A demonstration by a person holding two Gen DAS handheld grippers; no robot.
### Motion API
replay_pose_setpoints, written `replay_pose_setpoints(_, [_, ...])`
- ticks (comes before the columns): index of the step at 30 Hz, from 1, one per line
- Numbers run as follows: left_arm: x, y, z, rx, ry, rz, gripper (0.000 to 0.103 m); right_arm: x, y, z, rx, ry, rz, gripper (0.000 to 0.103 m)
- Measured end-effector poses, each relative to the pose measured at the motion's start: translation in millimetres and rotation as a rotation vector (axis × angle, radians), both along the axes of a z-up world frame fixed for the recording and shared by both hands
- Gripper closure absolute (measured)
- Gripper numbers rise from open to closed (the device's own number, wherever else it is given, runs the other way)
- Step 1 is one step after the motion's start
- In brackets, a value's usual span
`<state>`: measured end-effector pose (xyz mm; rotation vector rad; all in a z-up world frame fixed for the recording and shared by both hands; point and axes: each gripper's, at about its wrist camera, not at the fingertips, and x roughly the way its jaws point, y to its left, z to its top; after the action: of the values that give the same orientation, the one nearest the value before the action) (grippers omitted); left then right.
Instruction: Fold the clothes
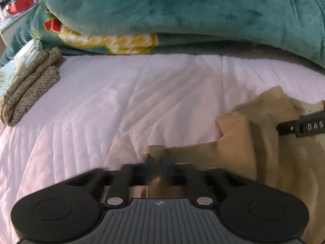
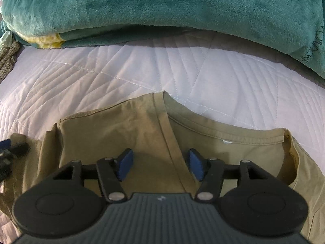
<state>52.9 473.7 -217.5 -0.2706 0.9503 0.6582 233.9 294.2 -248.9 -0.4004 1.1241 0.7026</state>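
Left wrist view: the left claw (image 1: 159, 167) is pressed together, apparently pinching a corner of the tan shirt (image 1: 239, 154), though blur obscures the contact. The shirt lies crumpled at right on the pale quilted bed (image 1: 121, 105). A folded knit garment (image 1: 26, 93) sits at the bed's left edge, and a teal blanket (image 1: 182, 10) is heaped at the far side. Right wrist view: the right claw (image 2: 160, 165) stands spread above the shirt (image 2: 113, 130), its blue pads (image 2: 125, 163) straddling a folded edge just below the collar (image 2: 223, 131), gripping nothing.
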Motion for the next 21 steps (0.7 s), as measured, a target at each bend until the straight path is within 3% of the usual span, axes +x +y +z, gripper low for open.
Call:
replay_pose_setpoints(3, [-14.0, 14.2, -0.1, -0.004, -0.017, 0.087, 0.098, 2.4, 3.3, -2.8, -0.007, 0.002, 0.003, 0.036])
replay_pose_setpoints(7, [-34.9, 34.8, 1.1, 0.018, 0.028, 0.125, 0.095, 4.7, 3.1, -5.0, -0.008, 0.007, 0.009, 0.031])
replay_pose_setpoints(11, [-38.0, 33.7, 10.6, 0.062, 0.061, 0.153, 0.092, 3.3, 1.5, -4.5, -0.002, 0.002, 0.009, 0.028])
replay_pose_setpoints(14, [-41.0, 26.2, 21.0, 0.090, 0.086, 0.241, 0.090, 5.4, 0.8, -1.9, -0.003, 0.017, 0.008, 0.028])
replay_pose_setpoints(16, [-41.2, 25.2, 29.9, 0.088, 0.060, 0.290, 0.089, 7.9, 0.2, 0.5, -0.004, 0.028, 0.004, 0.028])
replay_pose_setpoints(19, [-26.6, 10.5, 53.3, 0.153, -0.008, 0.210, 0.086, 16.8, -4.4, 8.3, 0.025, 0.018, -0.037, 0.028])
replay_pose_setpoints(21, [-9.1, -0.4, 63.1, 0.204, -0.035, 0.131, 0.072, 23.5, -5.5, 10.3, 0.040, 0.020, -0.070, 0.028])
